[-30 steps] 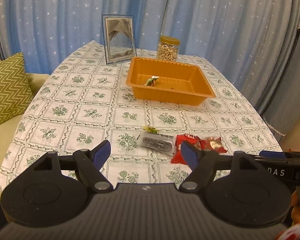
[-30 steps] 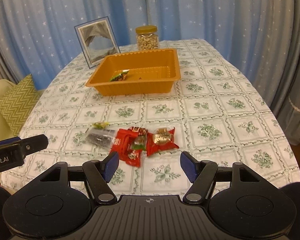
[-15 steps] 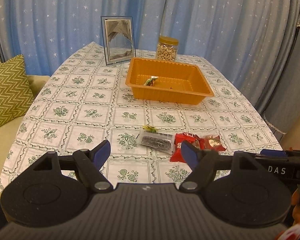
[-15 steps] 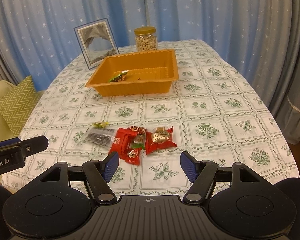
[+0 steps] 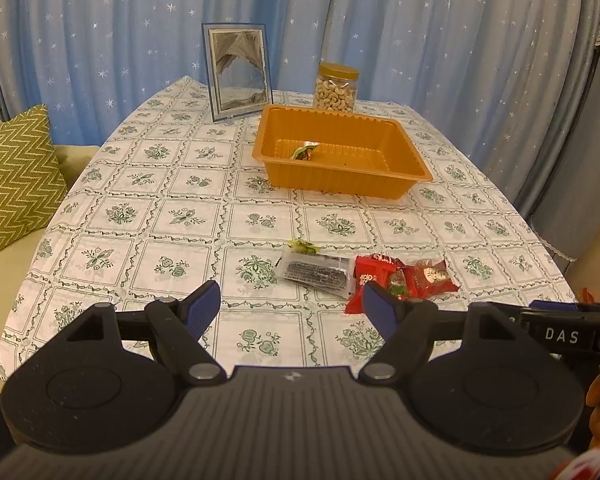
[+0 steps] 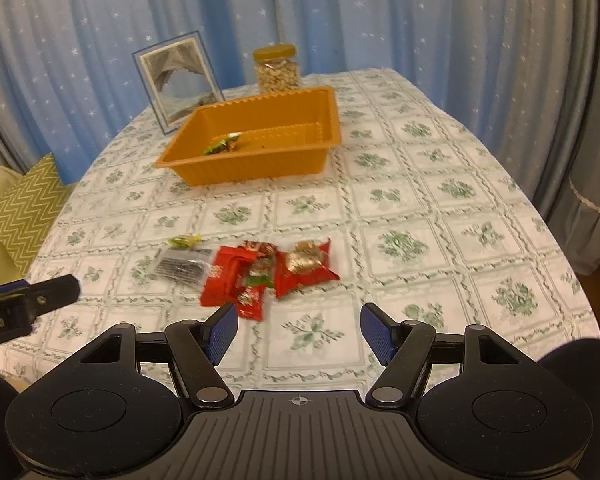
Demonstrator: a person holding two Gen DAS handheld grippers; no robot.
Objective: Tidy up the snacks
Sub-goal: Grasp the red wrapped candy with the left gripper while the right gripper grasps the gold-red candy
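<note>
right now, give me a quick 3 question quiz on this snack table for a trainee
1. True or false: the orange tray already holds one small green-wrapped snack.
2. Which lies nearest the clear packet with the dark bar? A) jar of cashews B) red wrappers C) picture frame
3. Fill in: the left gripper and the right gripper are both ____ with nothing between their fingers.

Key: 1 true; 2 B; 3 open
</note>
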